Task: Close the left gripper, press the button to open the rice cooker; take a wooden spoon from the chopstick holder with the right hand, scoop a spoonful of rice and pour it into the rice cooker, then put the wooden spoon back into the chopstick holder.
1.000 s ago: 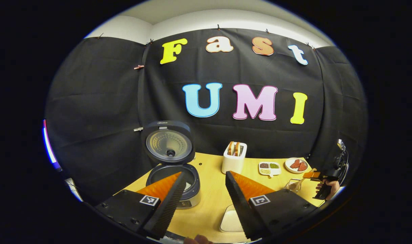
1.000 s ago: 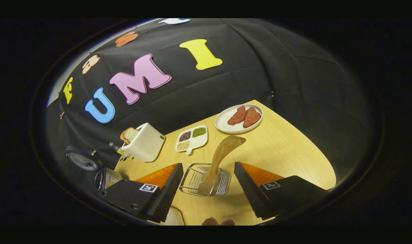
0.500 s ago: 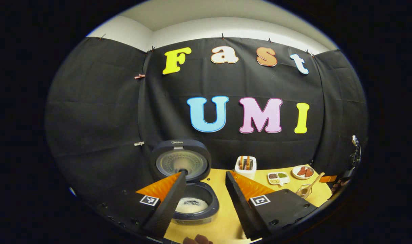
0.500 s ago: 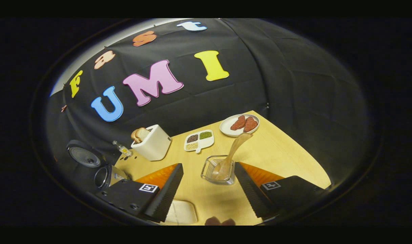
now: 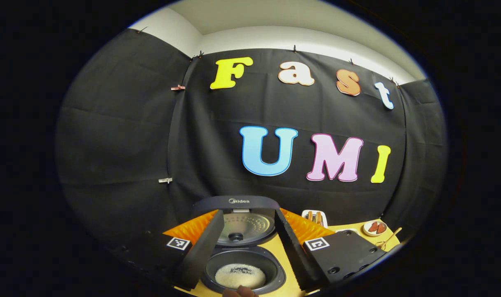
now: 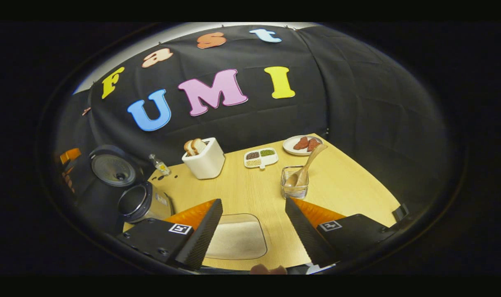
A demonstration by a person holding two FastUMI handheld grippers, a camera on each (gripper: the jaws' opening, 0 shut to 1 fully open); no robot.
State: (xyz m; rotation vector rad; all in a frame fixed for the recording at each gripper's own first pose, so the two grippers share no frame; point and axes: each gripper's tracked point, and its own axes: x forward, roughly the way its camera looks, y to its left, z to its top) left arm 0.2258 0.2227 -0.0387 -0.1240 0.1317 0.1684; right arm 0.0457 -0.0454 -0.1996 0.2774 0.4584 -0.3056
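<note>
I count one rice cooker (image 6: 141,202), one toaster (image 6: 205,161), one wooden spoon (image 6: 306,165), two plates: meat plate (image 6: 293,145), divided dish (image 6: 260,158).

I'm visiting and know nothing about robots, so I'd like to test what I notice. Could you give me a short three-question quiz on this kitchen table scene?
1. True or false: the rice cooker has its lid up.
2. Where is the wooden spoon? A) held in the right gripper B) standing in the wire chopstick holder C) lying on the plate of meat
3. Fill the blank: the white toaster holds slices of ____.

Key
1. True; the lid stands open and white rice shows in the pot.
2. B; the right gripper is open and holds nothing.
3. Bread.
</note>
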